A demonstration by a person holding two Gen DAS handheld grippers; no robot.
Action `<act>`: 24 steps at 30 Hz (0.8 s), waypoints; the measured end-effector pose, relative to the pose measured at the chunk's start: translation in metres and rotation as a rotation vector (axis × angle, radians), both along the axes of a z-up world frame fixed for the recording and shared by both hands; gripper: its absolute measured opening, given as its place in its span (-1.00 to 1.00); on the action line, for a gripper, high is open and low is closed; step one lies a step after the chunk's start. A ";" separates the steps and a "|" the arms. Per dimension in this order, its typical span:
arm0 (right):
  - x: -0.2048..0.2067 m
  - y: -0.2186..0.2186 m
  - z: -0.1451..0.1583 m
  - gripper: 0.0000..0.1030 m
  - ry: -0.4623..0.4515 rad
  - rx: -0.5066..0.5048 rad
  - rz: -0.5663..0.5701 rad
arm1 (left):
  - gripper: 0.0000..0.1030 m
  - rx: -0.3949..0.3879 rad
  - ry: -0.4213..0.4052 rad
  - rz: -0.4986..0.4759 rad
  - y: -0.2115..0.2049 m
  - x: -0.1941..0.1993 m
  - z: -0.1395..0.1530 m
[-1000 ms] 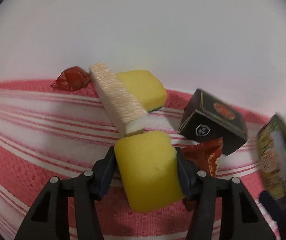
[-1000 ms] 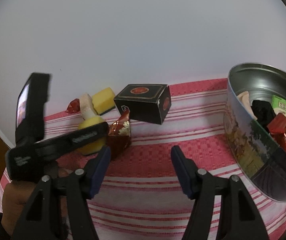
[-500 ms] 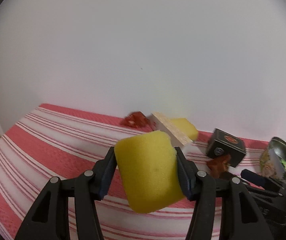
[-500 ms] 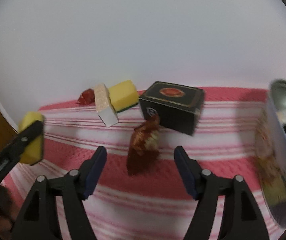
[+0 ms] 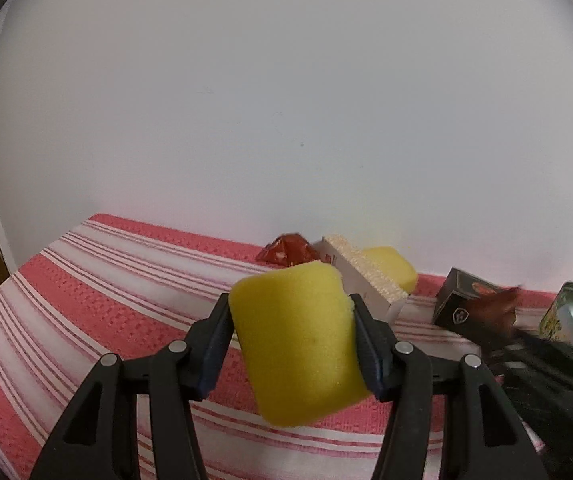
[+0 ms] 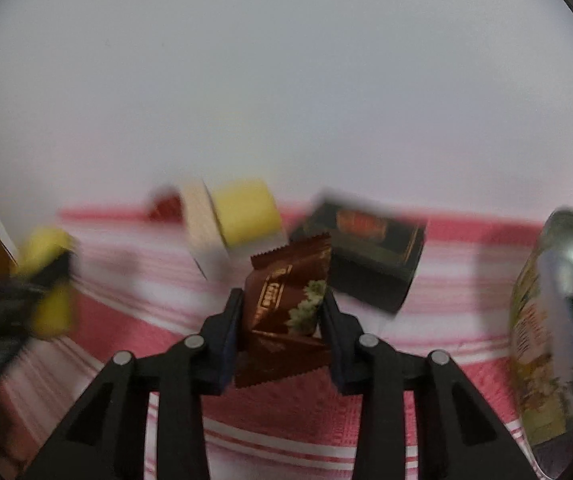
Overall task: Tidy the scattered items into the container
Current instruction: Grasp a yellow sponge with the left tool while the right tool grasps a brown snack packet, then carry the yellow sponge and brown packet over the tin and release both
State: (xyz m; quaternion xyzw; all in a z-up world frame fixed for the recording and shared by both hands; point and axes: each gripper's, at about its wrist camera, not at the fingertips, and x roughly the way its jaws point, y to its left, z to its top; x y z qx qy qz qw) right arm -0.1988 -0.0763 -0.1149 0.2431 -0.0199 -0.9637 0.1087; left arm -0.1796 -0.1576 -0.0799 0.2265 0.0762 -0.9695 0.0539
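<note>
Clearly, a yellow sponge (image 5: 300, 342) is clamped by the left gripper (image 5: 291, 346), left of the tin (image 6: 558, 320); a brown snack packet (image 6: 286, 308), just closed upon, is gripped by the right gripper (image 6: 282, 332).

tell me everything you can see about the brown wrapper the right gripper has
The brown wrapper is a glossy foil snack packet with a zigzag top edge, gold lettering and a pale picture. It stands roughly upright, tilted slightly, lifted off the striped cloth. The right gripper has just closed and pinches its sides. Nothing else touches it.

matt porous yellow foam sponge (image 5: 300, 340); glossy crinkled brown foil wrapper (image 6: 286, 304); woven red-and-white striped cloth (image 5: 98, 292); shiny printed metal tin (image 6: 558, 320); matt black cardboard box (image 6: 370, 264).
</note>
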 end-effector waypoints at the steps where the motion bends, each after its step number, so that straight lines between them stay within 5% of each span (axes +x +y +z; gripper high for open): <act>1: 0.009 0.000 0.002 -0.29 0.051 0.008 -0.007 | 0.13 0.002 0.015 0.004 0.000 0.002 0.000; 6: 0.059 -0.015 0.011 -0.29 0.215 0.106 -0.043 | 0.13 0.014 0.083 0.014 -0.003 0.019 0.005; 24: 0.119 0.014 0.016 -0.29 0.204 0.085 -0.090 | 0.13 -0.119 0.154 -0.006 0.025 0.081 0.013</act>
